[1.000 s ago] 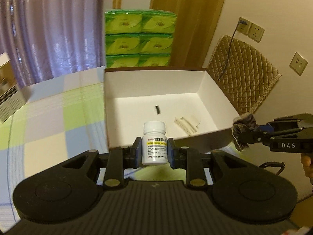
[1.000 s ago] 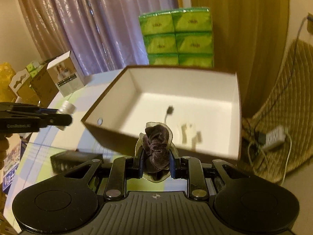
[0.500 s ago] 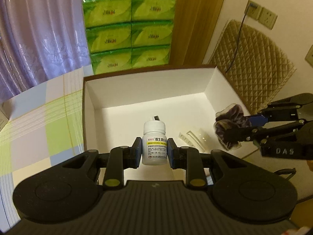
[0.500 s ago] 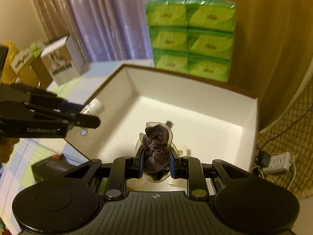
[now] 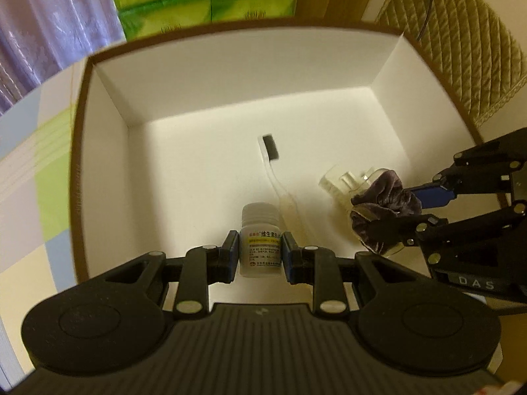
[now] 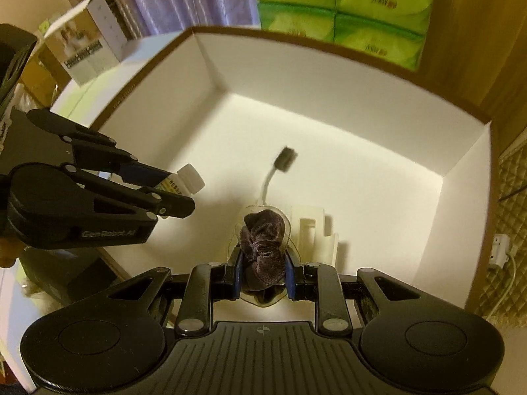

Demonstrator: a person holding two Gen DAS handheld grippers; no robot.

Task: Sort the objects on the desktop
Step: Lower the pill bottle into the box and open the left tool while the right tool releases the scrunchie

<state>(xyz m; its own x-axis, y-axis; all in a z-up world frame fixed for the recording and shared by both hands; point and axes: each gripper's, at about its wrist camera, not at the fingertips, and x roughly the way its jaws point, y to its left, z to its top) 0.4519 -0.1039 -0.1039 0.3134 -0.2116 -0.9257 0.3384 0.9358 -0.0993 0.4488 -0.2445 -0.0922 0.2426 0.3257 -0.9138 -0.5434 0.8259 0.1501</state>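
Both grippers have moved over the white box (image 5: 230,75); the left gripper (image 5: 260,251) is clamping the pill bottle (image 5: 261,243), the right gripper (image 6: 262,271) the brown scrunchie (image 6: 263,247).

White box (image 5: 108,105) on checked tablecloth (image 5: 29,177).

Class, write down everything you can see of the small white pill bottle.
The pill bottle is small, white and plastic-looking, with a ribbed screw cap and a printed label bearing a yellow band. It stands upright, pinched at its sides by the left claw, held above the floor of the white box. Nothing else touches it.
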